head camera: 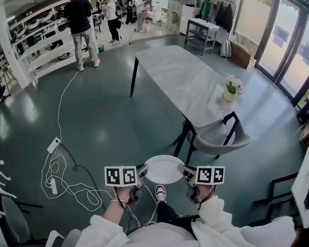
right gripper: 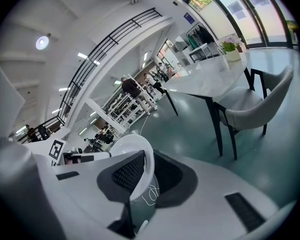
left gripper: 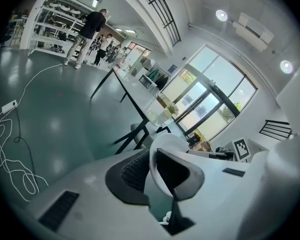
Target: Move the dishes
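Observation:
A white plate [head camera: 164,169] hangs in the air in front of the person, above the green floor, held level between both grippers. My left gripper [head camera: 142,173] is shut on its left rim, and the rim [left gripper: 155,169] shows clamped edge-on between the dark pads. My right gripper [head camera: 185,173] is shut on the right rim, where the plate [right gripper: 140,164] stands pinched between the ribbed pads. The long marble table [head camera: 183,81] lies ahead, beyond the plate.
A grey chair [head camera: 216,140] stands at the table's near end, and a flower pot [head camera: 229,90] sits on the table's right edge. White cables and a power strip [head camera: 53,145] trail over the floor at left. People stand by shelves [head camera: 41,48] at the far left.

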The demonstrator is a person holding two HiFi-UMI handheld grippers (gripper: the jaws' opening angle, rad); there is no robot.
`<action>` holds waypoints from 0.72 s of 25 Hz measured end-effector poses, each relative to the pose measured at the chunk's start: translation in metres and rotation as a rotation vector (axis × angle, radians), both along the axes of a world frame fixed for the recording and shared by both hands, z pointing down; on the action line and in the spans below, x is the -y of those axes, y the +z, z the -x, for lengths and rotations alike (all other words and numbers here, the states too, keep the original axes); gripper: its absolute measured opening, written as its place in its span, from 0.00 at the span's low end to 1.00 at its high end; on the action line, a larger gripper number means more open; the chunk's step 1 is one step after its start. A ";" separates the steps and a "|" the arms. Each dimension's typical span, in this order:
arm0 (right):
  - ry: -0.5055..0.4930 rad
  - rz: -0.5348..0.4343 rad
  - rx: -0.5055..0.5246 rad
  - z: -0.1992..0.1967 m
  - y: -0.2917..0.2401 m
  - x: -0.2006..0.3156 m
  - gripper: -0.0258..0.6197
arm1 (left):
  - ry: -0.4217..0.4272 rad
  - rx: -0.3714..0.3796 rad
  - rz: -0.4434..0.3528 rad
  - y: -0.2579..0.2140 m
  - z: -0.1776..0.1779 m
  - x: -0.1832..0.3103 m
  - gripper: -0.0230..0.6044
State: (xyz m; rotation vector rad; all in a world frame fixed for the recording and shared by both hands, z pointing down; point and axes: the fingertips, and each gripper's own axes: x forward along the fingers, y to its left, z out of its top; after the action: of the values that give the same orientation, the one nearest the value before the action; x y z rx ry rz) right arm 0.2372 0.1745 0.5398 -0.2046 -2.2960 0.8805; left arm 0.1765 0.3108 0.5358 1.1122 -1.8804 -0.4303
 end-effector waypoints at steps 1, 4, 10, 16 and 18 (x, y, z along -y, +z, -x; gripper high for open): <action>-0.007 -0.001 0.000 0.010 0.000 0.004 0.20 | -0.005 0.001 0.000 0.000 0.010 0.004 0.11; -0.028 -0.004 0.005 0.044 -0.002 0.021 0.20 | -0.021 0.006 -0.005 -0.002 0.042 0.020 0.11; -0.043 -0.012 -0.015 0.114 -0.004 0.063 0.20 | -0.039 -0.005 -0.015 -0.002 0.111 0.062 0.11; -0.053 -0.021 -0.018 0.179 -0.006 0.107 0.20 | -0.051 -0.015 -0.028 -0.003 0.173 0.105 0.11; -0.057 -0.020 -0.024 0.197 -0.003 0.116 0.20 | -0.057 -0.017 -0.026 0.001 0.191 0.113 0.11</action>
State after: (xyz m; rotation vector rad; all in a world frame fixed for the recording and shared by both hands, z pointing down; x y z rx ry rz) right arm 0.0405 0.0588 0.5372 -0.2480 -2.2646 0.8272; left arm -0.0147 0.1974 0.5364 1.0707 -1.8997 -0.4965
